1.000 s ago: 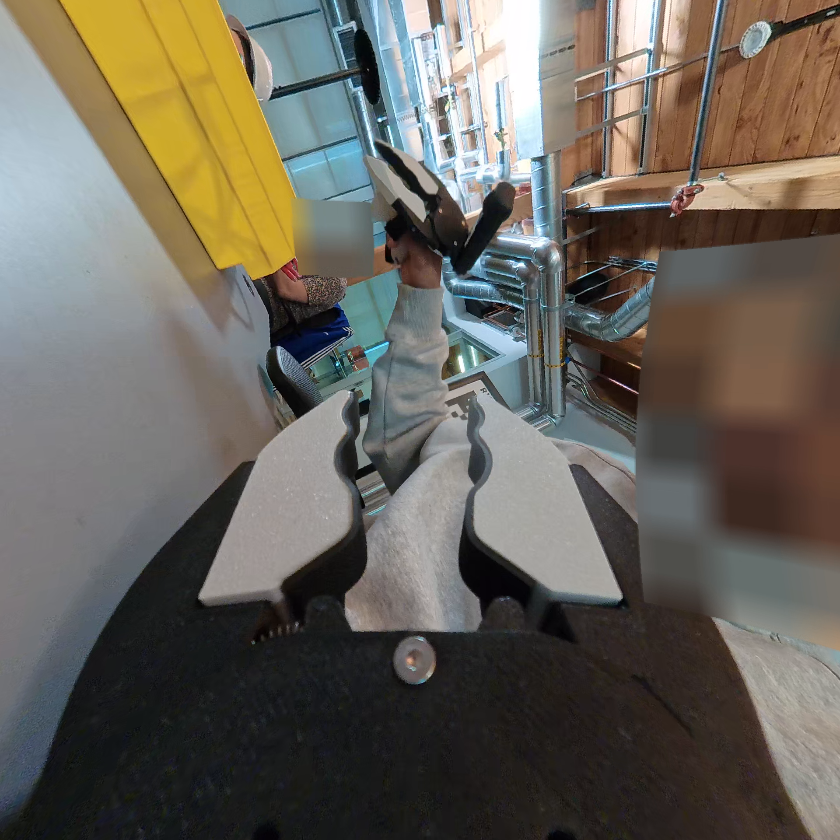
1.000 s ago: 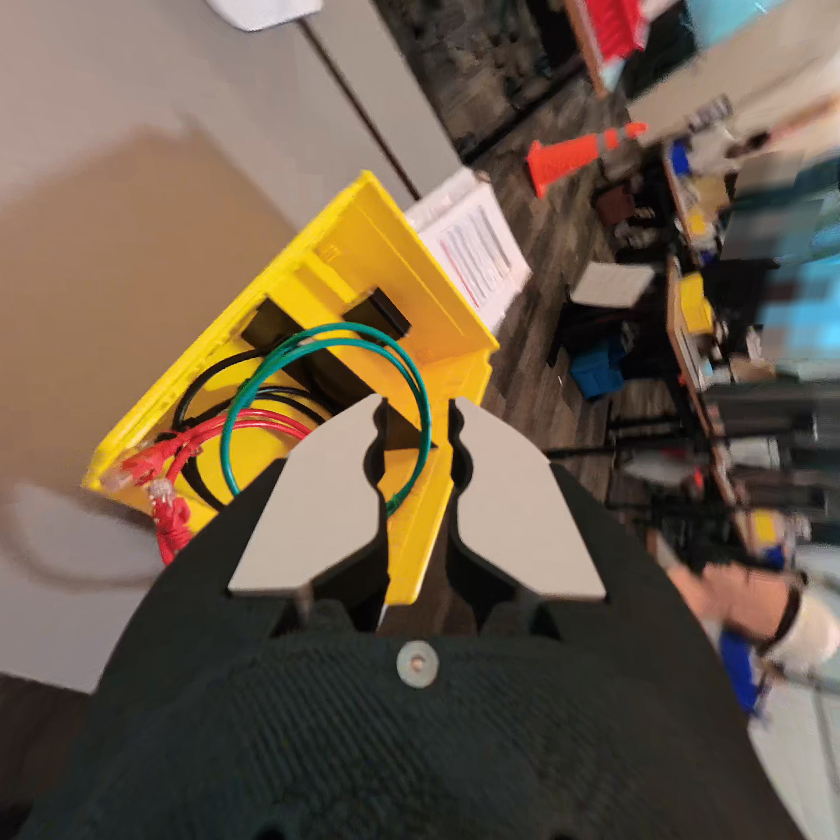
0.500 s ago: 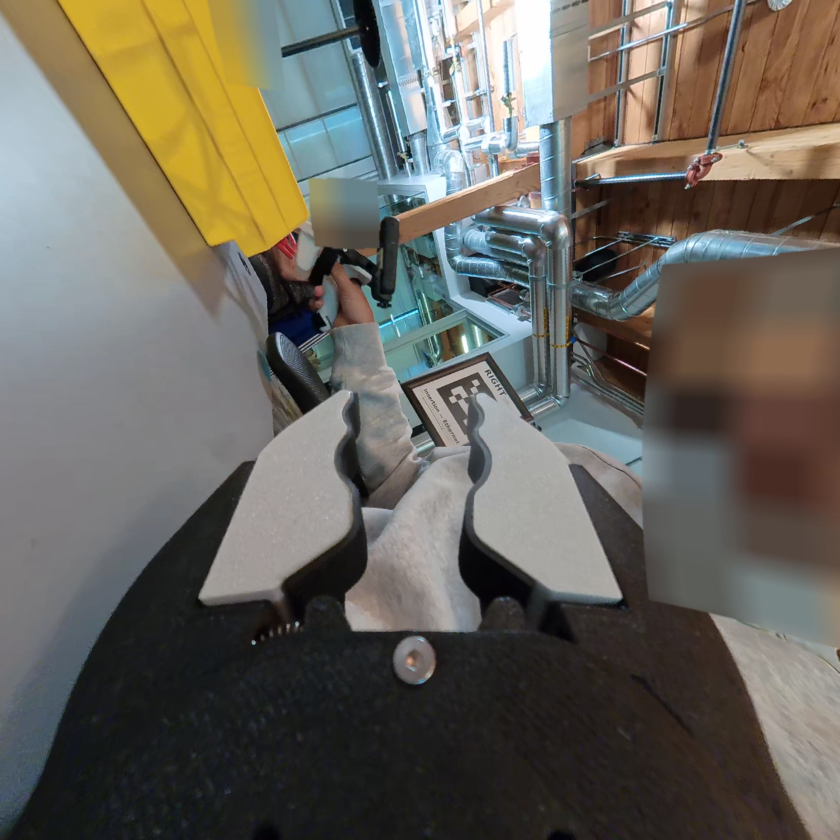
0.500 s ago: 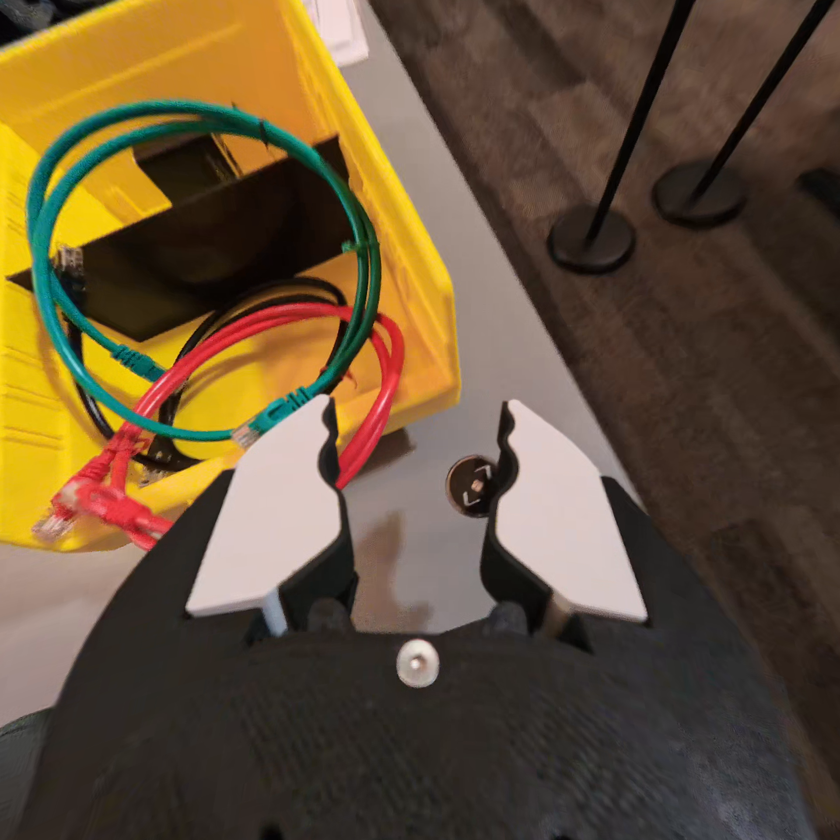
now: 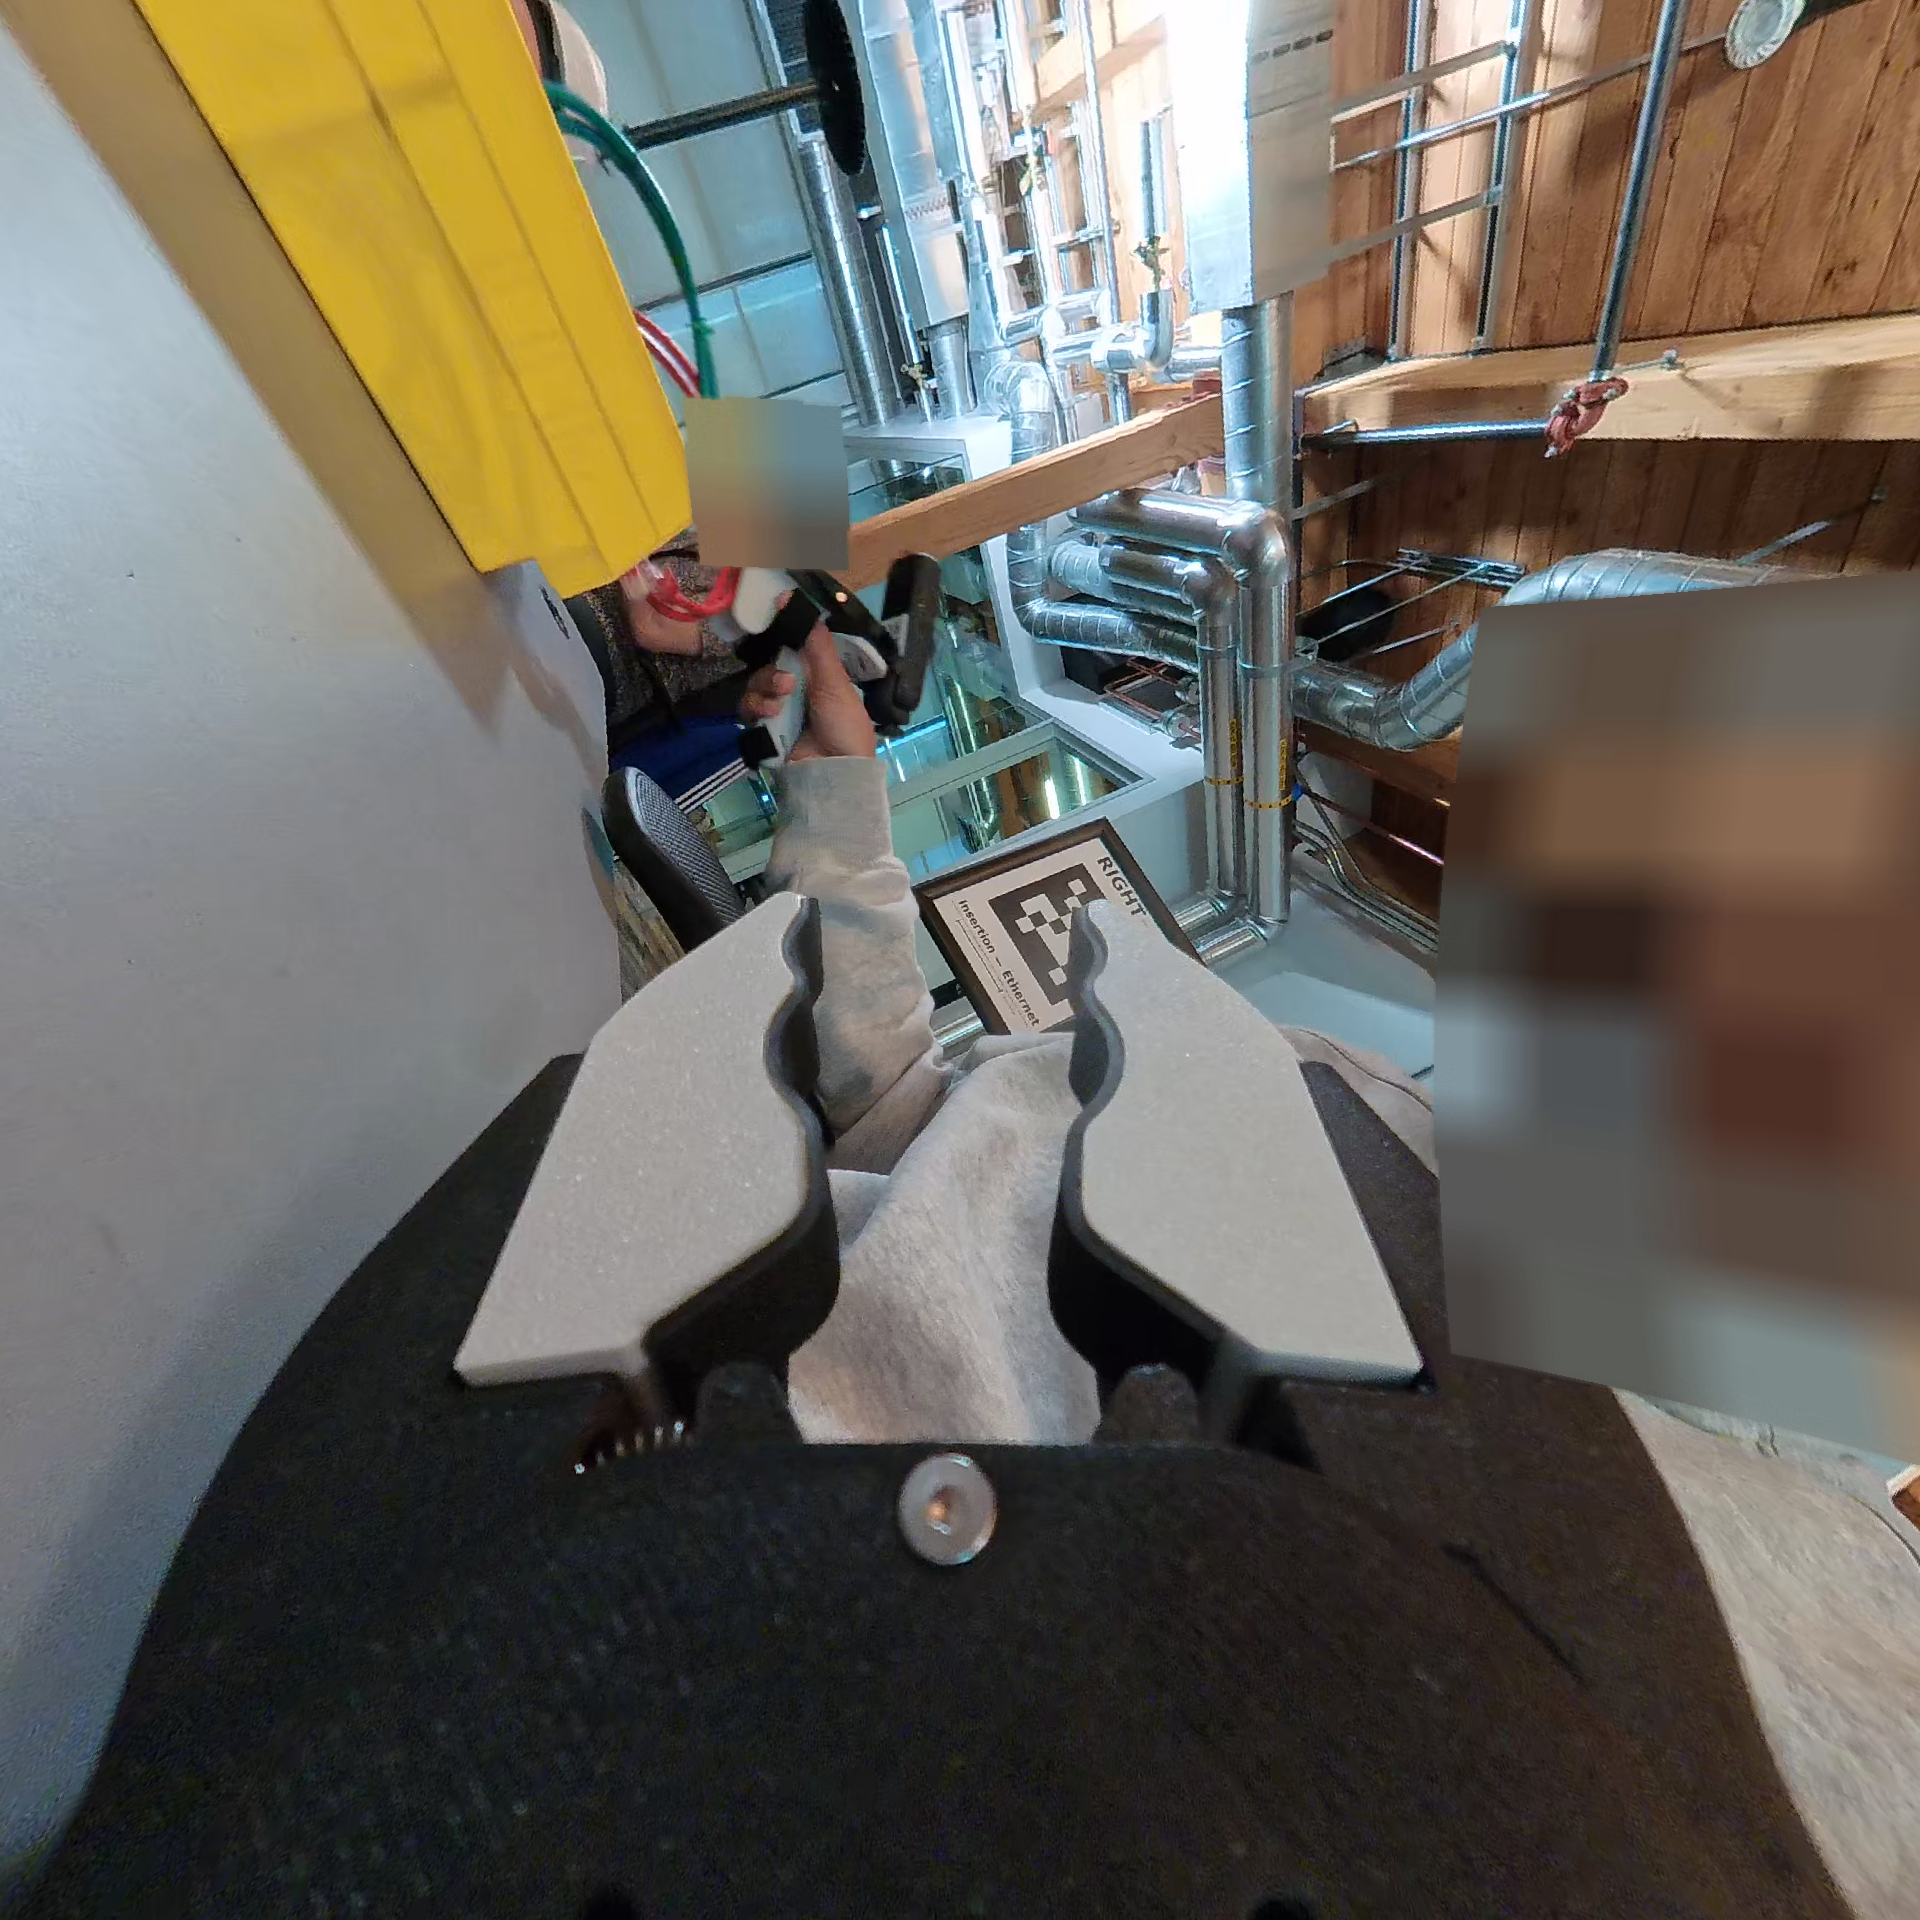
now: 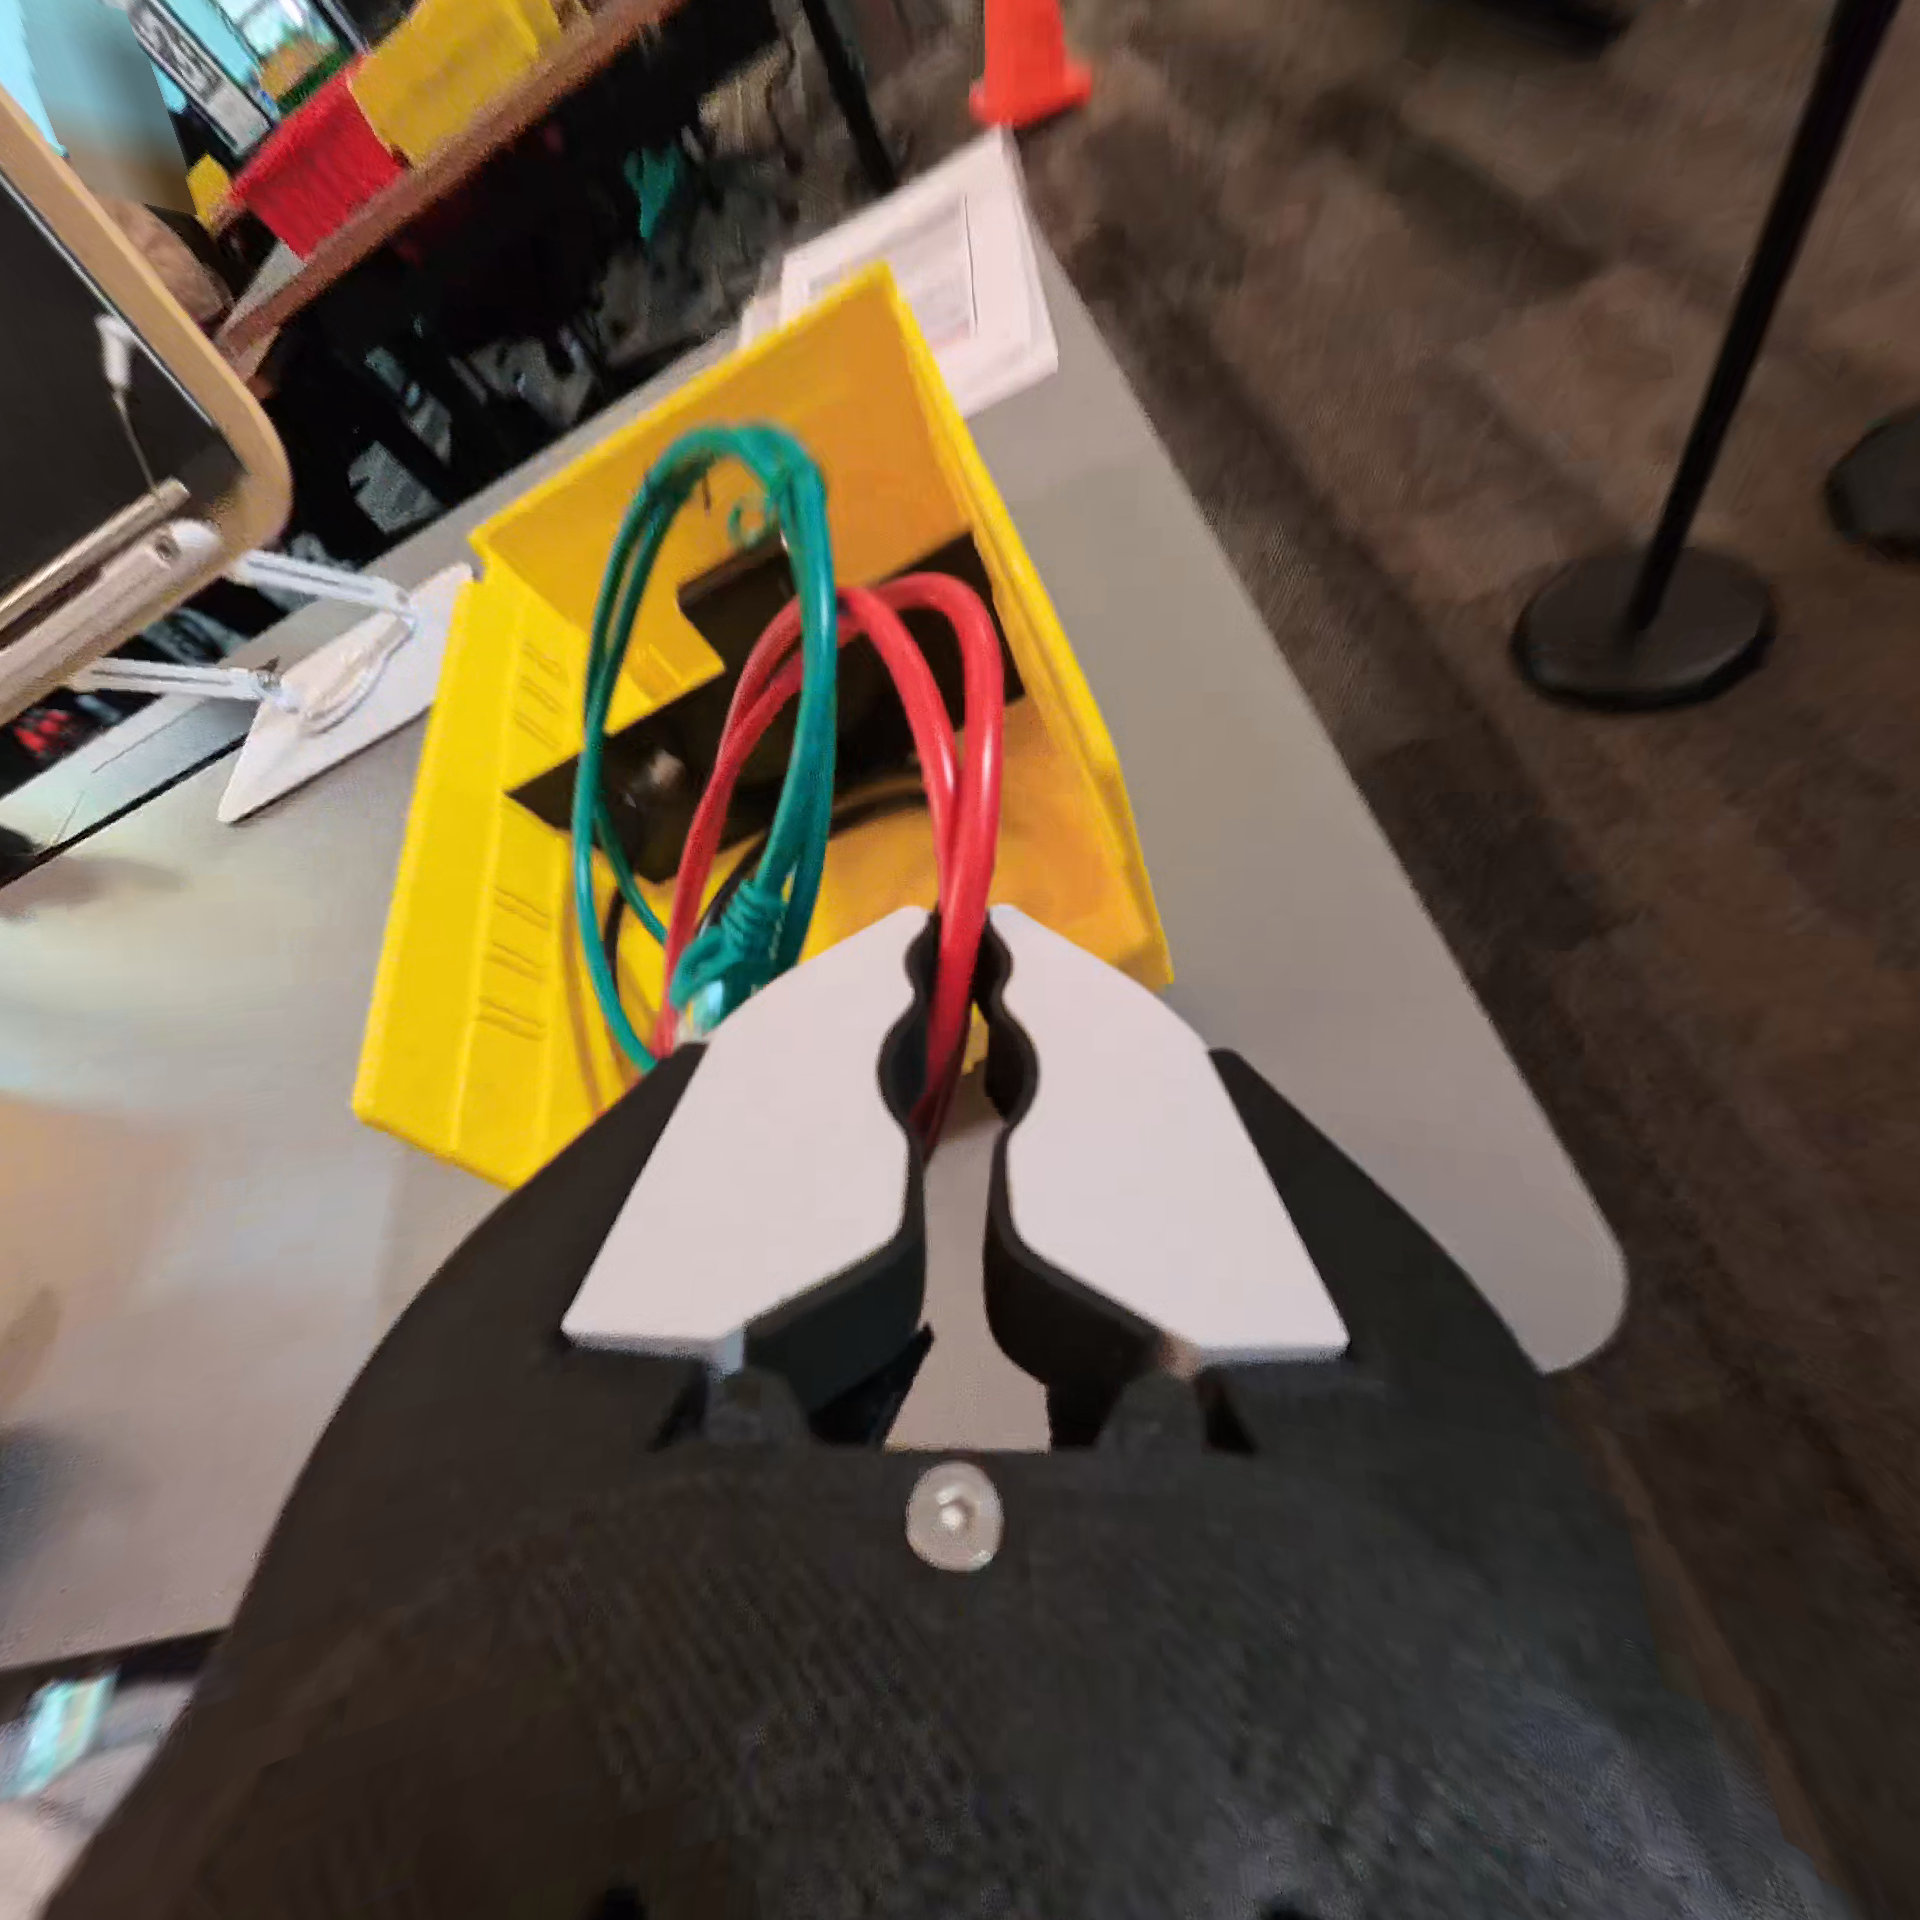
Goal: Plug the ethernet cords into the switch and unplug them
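Observation:
A yellow bin (image 6: 468, 935) on the grey table (image 6: 1299, 1039) holds a red ethernet cord (image 6: 966, 727), a green ethernet cord (image 6: 821, 665), a black cord and a black box-shaped thing (image 6: 748, 623). My right gripper (image 6: 956, 920) is shut on the red cord's loops just above the bin's near rim. The green coil hangs up alongside it. My left gripper (image 5: 945, 914) is open and empty, pointing at a grey sleeve (image 5: 862, 935). The left wrist view also shows the bin (image 5: 416, 260) and, far off, the right gripper (image 5: 821, 644) beside the bin's corner.
A white sheet (image 6: 966, 281) lies beyond the bin. A screen on a white stand (image 6: 312, 665) is at the left. The table edge runs on the right, with a black post base (image 6: 1642, 623) and an orange cone (image 6: 1029, 62) on the floor. A framed marker card (image 5: 1049, 956) shows.
My right gripper has swung from above the bin to its near rim and closed on the red cord, and the red and green loops now stand up. My left gripper has stayed open and nearly still.

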{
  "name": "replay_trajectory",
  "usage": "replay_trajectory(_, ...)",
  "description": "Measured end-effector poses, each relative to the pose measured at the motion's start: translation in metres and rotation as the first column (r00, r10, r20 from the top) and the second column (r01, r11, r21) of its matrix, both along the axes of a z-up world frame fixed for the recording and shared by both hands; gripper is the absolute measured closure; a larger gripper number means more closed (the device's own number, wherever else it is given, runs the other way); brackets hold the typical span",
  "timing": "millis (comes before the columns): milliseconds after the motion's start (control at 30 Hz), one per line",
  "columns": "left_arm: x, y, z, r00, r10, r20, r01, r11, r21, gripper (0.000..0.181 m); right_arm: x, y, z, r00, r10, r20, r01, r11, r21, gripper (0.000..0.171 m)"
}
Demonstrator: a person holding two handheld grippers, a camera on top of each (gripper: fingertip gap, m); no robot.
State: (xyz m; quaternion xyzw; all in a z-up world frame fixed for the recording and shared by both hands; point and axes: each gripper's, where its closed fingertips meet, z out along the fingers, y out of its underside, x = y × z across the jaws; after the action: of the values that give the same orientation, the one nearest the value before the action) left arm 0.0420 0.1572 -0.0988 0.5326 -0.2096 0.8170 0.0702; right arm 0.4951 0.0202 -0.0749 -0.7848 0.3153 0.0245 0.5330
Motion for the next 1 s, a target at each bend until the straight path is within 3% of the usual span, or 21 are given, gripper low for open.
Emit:
replay_trajectory(133,0.000,0.002,0.000,1.000,0.004,0.001,-0.004,1.000,-0.011,0.136,-0.001,-0.002,0.034,0.979,-0.066,0.193,0.066,0.998,0.004,0.166)
replay_trajectory(233,0.000,0.002,0.000,1.000,0.007,0.001,-0.007,1.000,-0.011,0.136,0.009,-0.009,0.047,0.922,-0.183,0.341,0.195,0.981,0.000,0.165)
replay_trajectory(400,0.000,0.001,0.000,1.000,0.005,0.001,-0.005,1.000,-0.010,0.136,0.019,-0.033,0.082,0.828,-0.357,0.431,0.305,0.934,0.187,0.166)
replay_trajectory(600,0.000,0.002,0.000,1.000,0.005,0.001,-0.005,1.000,-0.013,0.136,-0.006,-0.045,0.137,0.714,-0.457,0.530,0.215,0.864,0.455,0.166)
replay_trajectory(700,0.000,0.002,0.000,1.000,0.007,0.000,-0.007,1.000,-0.016,0.136,-0.025,-0.030,0.150,0.740,-0.424,0.522,0.111,0.842,0.528,0.166)
replay_trajectory(800,0.000,0.002,0.000,1.000,0.008,0.001,-0.008,1.000,-0.017,0.136,-0.028,-0.004,0.140,0.840,-0.360,0.405,0.064,0.808,0.586,0.166)
replay_trajectory(900,0.000,0.001,0.000,1.000,0.006,0.000,-0.006,1.000,-0.013,0.136,-0.014,0.031,0.094,0.918,-0.280,0.281,0.094,0.841,0.533,0.165)
replay_trajectory(933,0.000,0.001,0.000,1.000,0.005,0.000,-0.005,1.000,-0.012,0.136,-0.005,0.043,0.067,0.935,-0.253,0.248,0.125,0.890,0.439,0.157)
replay_trajectory(1000,0.000,0.000,0.000,1.000,0.003,-0.001,-0.003,1.000,-0.008,0.136,0.004,0.053,0.020,0.960,-0.199,0.197,0.152,0.961,0.232,0.113)
